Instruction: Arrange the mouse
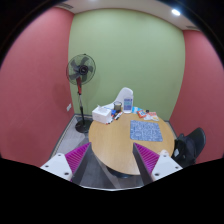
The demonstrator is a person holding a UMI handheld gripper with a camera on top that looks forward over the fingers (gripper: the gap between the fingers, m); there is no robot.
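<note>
My gripper [112, 156] is held well back from a round wooden table [118, 140] and stands open, with nothing between its fingers. The magenta pads [76, 157] frame the table's near edge. A small dark shape [122, 174] lies low between the fingers at that near edge; I cannot tell whether it is the mouse. No mouse is clearly visible on the tabletop. A blue patterned sheet [145, 129] lies on the right half of the table.
At the table's far side stand a white box [102, 113], a large clear water jug [124, 100] and some small items. A black standing fan [80, 72] is left of the table. A black chair [190, 146] sits at its right.
</note>
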